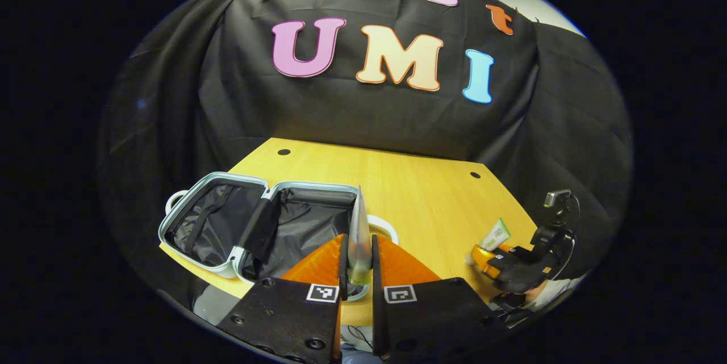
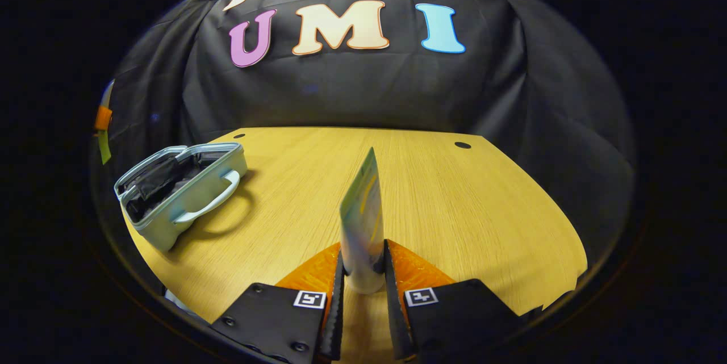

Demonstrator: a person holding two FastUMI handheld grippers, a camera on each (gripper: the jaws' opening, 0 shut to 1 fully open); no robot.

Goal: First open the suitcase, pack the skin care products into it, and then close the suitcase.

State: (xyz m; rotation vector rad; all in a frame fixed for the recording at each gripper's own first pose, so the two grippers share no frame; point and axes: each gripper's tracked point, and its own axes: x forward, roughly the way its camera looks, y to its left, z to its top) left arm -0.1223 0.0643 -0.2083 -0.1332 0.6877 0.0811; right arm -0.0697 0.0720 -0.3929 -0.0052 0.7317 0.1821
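Observation:
A small pale blue suitcase (image 1: 176,226) lies open on the wooden table, both black-lined halves facing up. My left gripper (image 1: 358,262) is shut on a silvery tube (image 1: 359,233), held point-up just above the near right half of the case. In the right gripper view the same suitcase (image 2: 170,193) sits far left, and my right gripper (image 2: 363,273) is shut on a pale tube (image 2: 363,216) with a blue and yellow print, over the middle of the table. The right gripper (image 1: 483,253) also appears at the right of the left gripper view, with its tube (image 1: 495,234) sticking up.
The wooden table (image 2: 483,205) has round cable holes (image 2: 462,145) near its back corners. Black cloth hangs behind and on both sides. A hand and a light sleeve (image 1: 554,290) hold the right gripper at the table's right edge.

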